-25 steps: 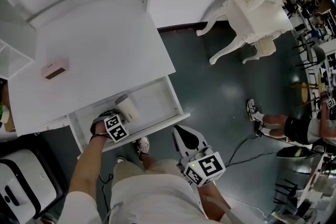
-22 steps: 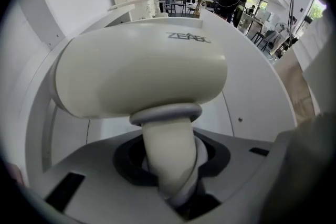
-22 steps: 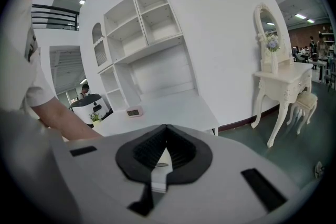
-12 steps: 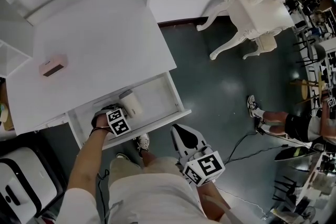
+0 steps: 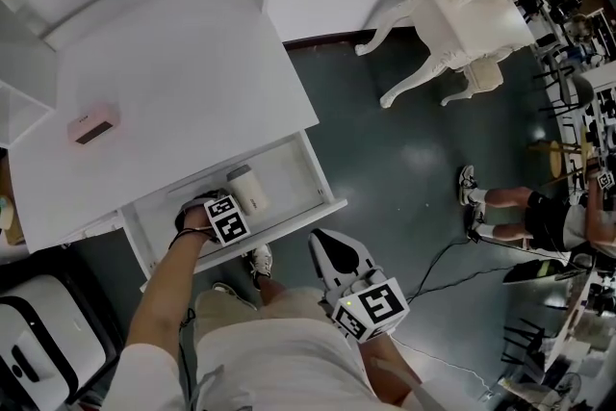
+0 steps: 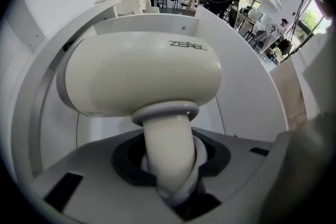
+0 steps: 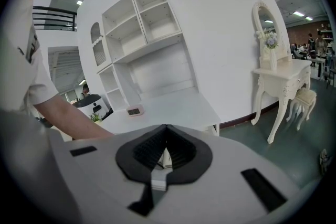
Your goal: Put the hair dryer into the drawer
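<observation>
The left claw (image 6: 169, 176) was pinched on the handle (image 6: 167, 147) of the hair dryer (image 6: 142, 73). It was pointed steeply down, so the cream body was held inside the open drawer (image 5: 325, 204) under the white bench (image 5: 183, 91). The right claw (image 7: 165, 131), pressed together on nothing, was kept well apart at the person's waist. The dryer would best be lowered until laid flat on the drawer floor, clear of the front rim, before the pinch was eased.
</observation>
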The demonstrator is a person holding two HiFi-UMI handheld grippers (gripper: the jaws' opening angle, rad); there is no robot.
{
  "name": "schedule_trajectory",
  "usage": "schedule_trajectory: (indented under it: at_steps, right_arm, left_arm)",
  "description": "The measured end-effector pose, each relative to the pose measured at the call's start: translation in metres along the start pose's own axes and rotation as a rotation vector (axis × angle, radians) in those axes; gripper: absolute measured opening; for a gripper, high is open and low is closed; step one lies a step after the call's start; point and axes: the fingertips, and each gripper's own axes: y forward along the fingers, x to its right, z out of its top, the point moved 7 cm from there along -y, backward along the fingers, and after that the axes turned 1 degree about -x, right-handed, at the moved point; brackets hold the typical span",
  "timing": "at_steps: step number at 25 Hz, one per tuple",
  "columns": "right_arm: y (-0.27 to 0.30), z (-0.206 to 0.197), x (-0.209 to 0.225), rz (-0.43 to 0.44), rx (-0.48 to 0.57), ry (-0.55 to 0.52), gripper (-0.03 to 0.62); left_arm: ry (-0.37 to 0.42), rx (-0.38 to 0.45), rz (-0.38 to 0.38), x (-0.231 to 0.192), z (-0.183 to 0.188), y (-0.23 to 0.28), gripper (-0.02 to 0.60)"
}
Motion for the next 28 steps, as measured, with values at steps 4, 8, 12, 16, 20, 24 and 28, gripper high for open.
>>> schedule_trajectory:
  at_steps: [4, 8, 12, 16, 20, 24, 28]
  right_arm:
    - [-0.001, -0.001, 0.003, -0.005, 0.001, 0.008, 0.009]
    - [0.000, -0.003, 0.002, -0.002, 0.003, 0.018, 0.009]
    - [-0.002, -0.004, 0.003, -0.003, 0.010, 0.025, 0.010]
    - [-0.004, -0.006, 0.005, -0.006, 0.013, 0.032, 0.009]
    - [-0.005, -0.009, 0.005, -0.002, 0.011, 0.038, 0.009]
    - [-0.006, -0.010, 0.004, 0.003, 0.011, 0.038, 0.010]
    - [-0.004, -0.010, 0.004, 0.006, 0.014, 0.039, 0.010]
  left_arm:
    - [0.002, -0.021, -0.012, -0.002, 0.003, 0.001, 0.146]
    - [-0.002, -0.066, -0.020, -0.002, 0.006, 0.002, 0.149]
    - [-0.010, -0.101, -0.030, -0.001, 0.009, 0.005, 0.163]
    - [-0.017, -0.100, -0.027, -0.001, 0.010, 0.004, 0.172]
    - [-0.021, -0.096, -0.010, 0.001, 0.011, 0.005, 0.192]
    - [-0.020, -0.080, 0.014, 0.003, 0.010, 0.003, 0.204]
    - [-0.016, -0.068, 0.025, 0.002, 0.010, 0.002, 0.206]
